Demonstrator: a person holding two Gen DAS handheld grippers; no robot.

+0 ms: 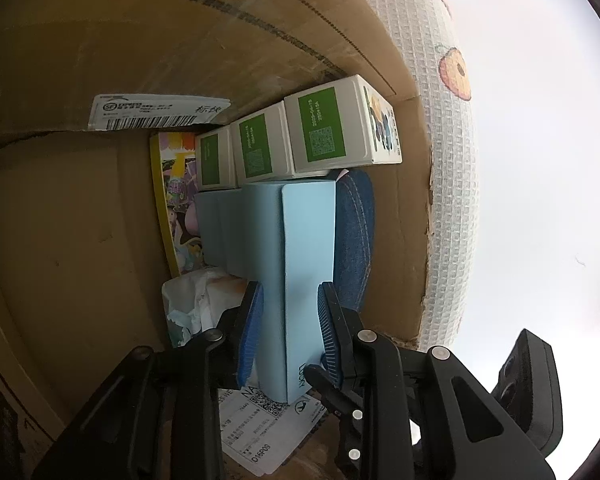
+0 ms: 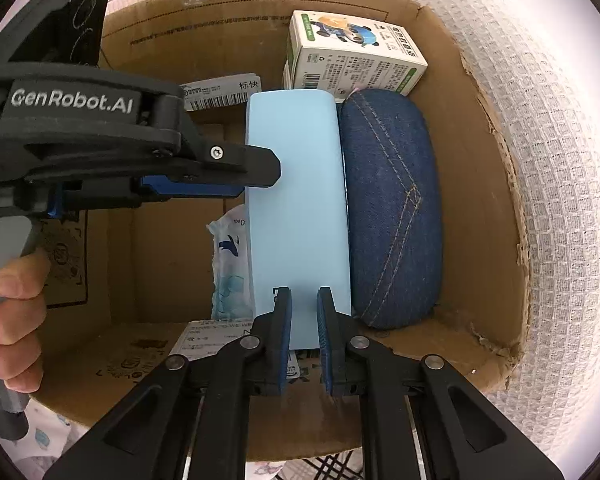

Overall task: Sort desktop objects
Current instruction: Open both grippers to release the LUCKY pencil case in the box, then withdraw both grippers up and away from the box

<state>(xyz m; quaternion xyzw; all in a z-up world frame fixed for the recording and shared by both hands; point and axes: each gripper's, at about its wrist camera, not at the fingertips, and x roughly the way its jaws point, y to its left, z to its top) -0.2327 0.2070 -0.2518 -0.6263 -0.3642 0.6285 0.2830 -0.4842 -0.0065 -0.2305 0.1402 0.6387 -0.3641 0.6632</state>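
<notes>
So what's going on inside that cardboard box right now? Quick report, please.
Left gripper clamped on the light blue box. Right gripper open, above it. Denim case tight alongside; white cartons behind.

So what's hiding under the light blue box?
Under the light blue box, a white paper label lies flat on the cardboard box floor, sticking out at the near end. Whatever else lies underneath is covered.
</notes>
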